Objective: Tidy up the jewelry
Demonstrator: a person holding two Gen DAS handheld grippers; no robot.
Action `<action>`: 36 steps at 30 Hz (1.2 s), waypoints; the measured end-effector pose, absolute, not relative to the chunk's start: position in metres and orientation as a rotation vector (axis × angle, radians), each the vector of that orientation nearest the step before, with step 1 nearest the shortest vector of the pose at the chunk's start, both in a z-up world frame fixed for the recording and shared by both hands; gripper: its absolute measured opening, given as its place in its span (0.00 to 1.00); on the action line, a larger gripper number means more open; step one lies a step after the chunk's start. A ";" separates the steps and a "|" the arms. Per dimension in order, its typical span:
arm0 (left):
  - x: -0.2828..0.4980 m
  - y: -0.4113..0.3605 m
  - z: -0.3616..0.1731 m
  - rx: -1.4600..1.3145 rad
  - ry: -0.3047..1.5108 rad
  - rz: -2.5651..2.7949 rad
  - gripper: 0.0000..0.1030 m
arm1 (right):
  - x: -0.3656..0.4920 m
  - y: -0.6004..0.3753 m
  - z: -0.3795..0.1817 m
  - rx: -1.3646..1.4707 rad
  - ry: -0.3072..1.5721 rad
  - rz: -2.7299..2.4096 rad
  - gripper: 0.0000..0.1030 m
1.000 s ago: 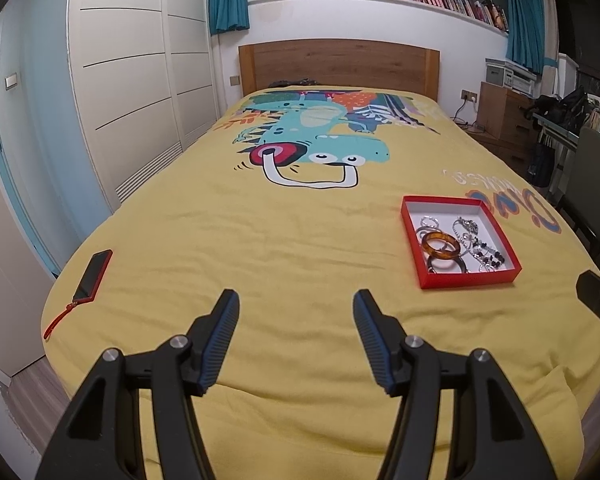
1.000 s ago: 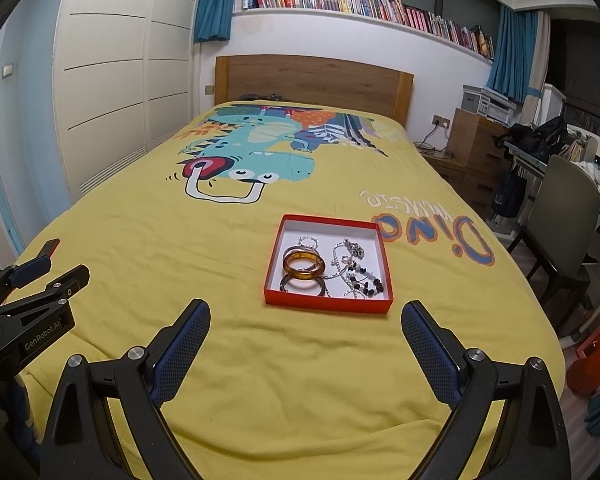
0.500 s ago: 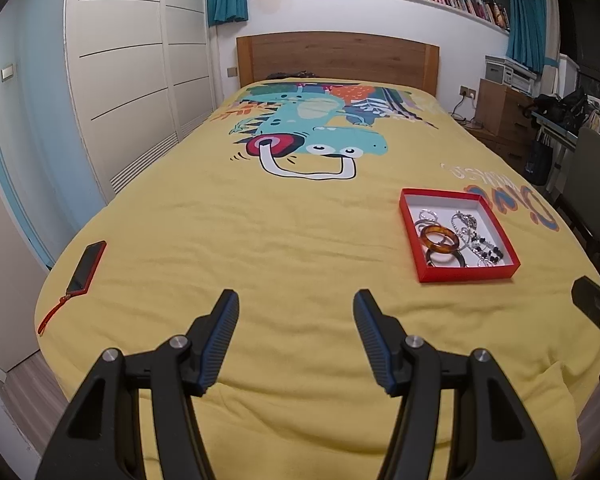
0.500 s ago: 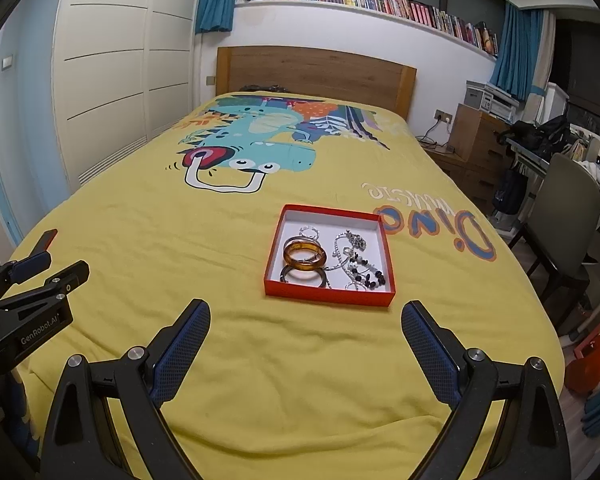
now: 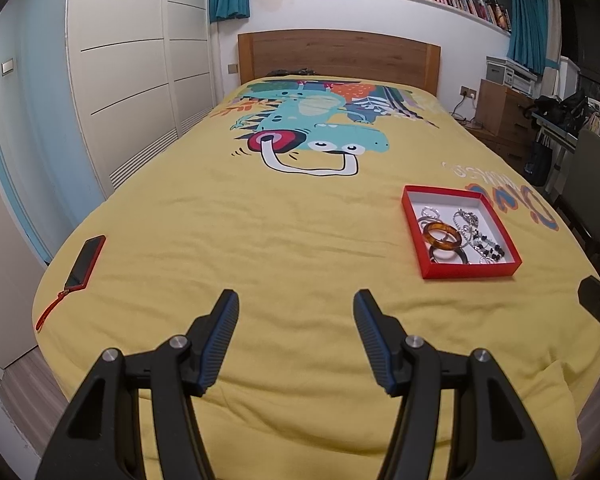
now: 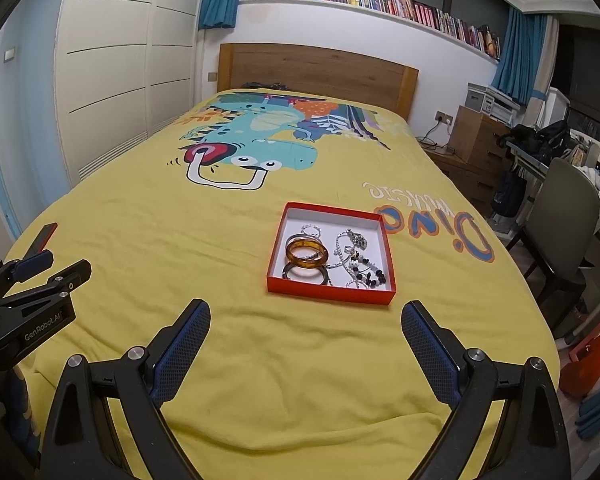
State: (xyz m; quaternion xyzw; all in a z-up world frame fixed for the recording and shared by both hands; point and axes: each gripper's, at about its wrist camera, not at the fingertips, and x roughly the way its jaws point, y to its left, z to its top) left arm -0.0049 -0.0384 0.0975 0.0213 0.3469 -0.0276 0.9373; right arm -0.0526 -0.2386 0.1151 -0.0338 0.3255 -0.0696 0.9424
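Observation:
A shallow red box (image 6: 324, 293) with a white inside lies on the yellow bedspread (image 6: 228, 240), straight ahead of my right gripper (image 6: 305, 322). It holds an amber bangle (image 6: 306, 255), a dark bangle (image 6: 306, 273), silver rings and beaded chains (image 6: 360, 264) in a tangle. The right gripper is open and empty, just short of the box. In the left wrist view the box (image 5: 470, 271) sits ahead to the right of my left gripper (image 5: 296, 306), which is open and empty over the bed's foot. The left gripper also shows in the right wrist view (image 6: 32, 268).
A red-cased phone (image 5: 87, 261) with a strap lies at the bed's left edge. White wardrobes (image 5: 128, 72) stand left, the wooden headboard (image 5: 336, 54) at the back. A grey chair (image 6: 560, 224) and cluttered desk stand right of the bed.
Both views have drawn back and risen slightly; the box sits a little lower and farther in the frames. Both grippers stay open and empty.

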 end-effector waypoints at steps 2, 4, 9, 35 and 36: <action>-0.005 -0.038 0.097 0.044 0.709 -0.056 0.56 | -0.053 -0.238 0.115 -0.068 0.667 -0.141 0.93; -0.005 -0.036 0.097 0.045 0.710 -0.051 0.56 | -0.053 -0.239 0.115 -0.067 0.670 -0.141 0.93; -0.005 -0.028 0.092 0.049 0.718 -0.031 0.56 | -0.052 -0.239 0.112 -0.062 0.678 -0.135 0.93; -0.012 -0.025 0.090 0.071 0.713 -0.001 0.56 | -0.048 -0.259 0.071 0.028 0.774 -0.122 0.93; -0.011 -0.024 0.089 0.069 0.715 -0.001 0.56 | -0.048 -0.259 0.070 0.030 0.778 -0.123 0.93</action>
